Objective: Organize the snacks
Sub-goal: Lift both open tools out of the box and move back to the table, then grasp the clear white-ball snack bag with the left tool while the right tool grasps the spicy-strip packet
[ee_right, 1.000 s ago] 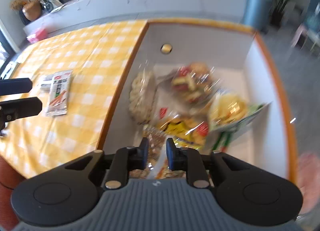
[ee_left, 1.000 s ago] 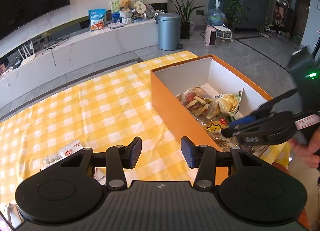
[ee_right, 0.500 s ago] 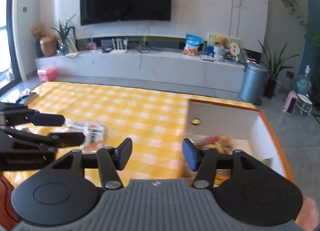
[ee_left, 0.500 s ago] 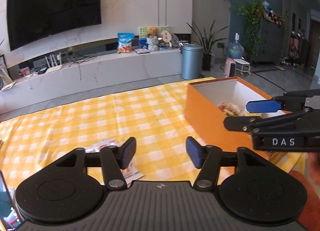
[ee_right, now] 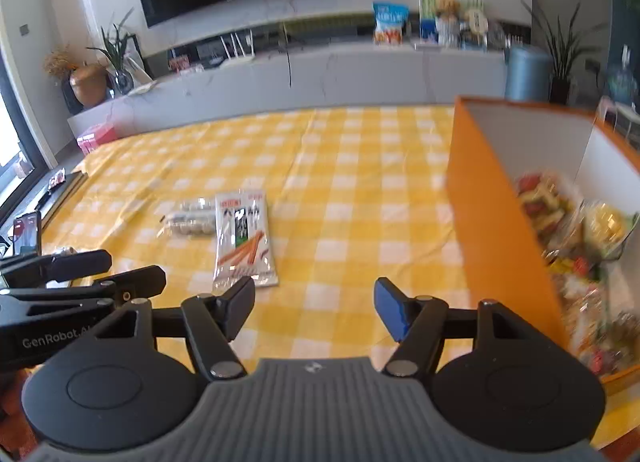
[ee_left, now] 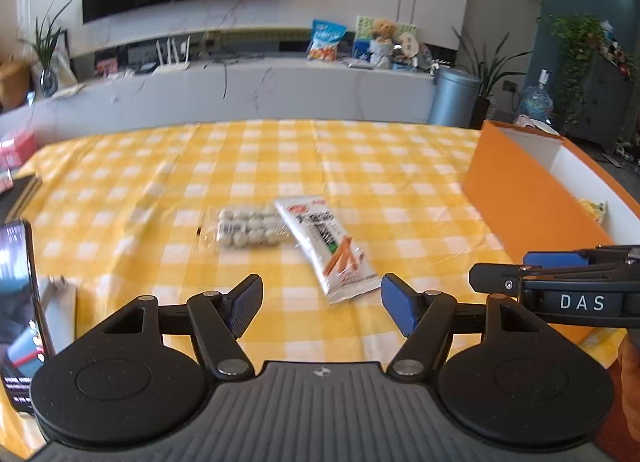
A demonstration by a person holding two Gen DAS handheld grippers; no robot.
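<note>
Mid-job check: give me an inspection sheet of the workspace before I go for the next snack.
Surface: yellow checked tablecloth, wrinkled in places.
Job's things: white stick-snack packet and clear packet of round snacks lie flat, touching, left of the orange box; the box already holds several snack bags.
Clutter: phone, screen lit, at the left edge.
Grippers: left gripper and right gripper both empty; jaws have just been opening, nothing between them.
Cables: dark cords hang over the TV shelf.
Surroundings: television, houseplants, blue-grey bin.
</note>
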